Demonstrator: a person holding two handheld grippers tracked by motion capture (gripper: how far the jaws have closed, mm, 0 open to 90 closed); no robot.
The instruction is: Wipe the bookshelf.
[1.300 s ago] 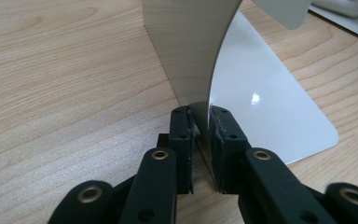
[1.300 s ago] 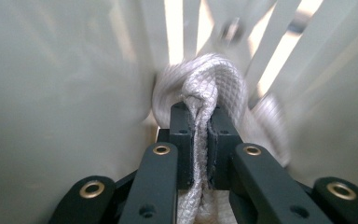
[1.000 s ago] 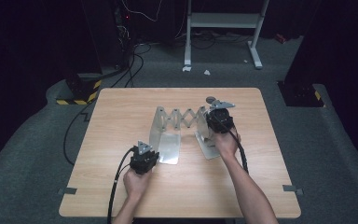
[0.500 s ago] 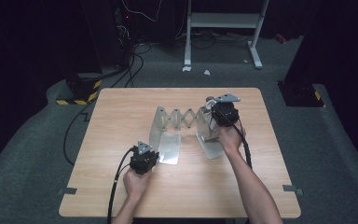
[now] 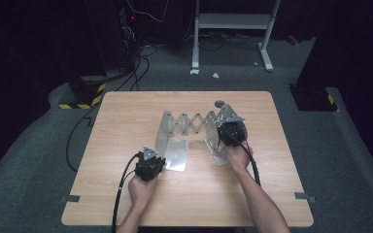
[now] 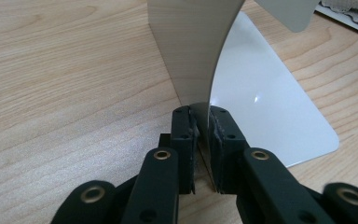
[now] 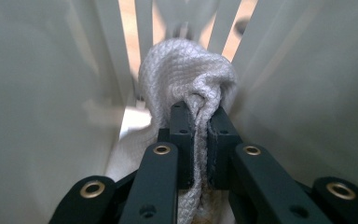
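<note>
Wooden table (image 5: 126,126), bookend rack (image 5: 194,127) crosswise

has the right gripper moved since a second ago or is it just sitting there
Yes. In the high view the right gripper has shifted slightly toward the table's near edge, measured against the metal expanding rack, which has kept its place. It stays shut on the white cloth.

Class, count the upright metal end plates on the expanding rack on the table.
2. The left end plate is clamped by the left gripper; the right end plate stands beside the right gripper, partly hidden.
</note>
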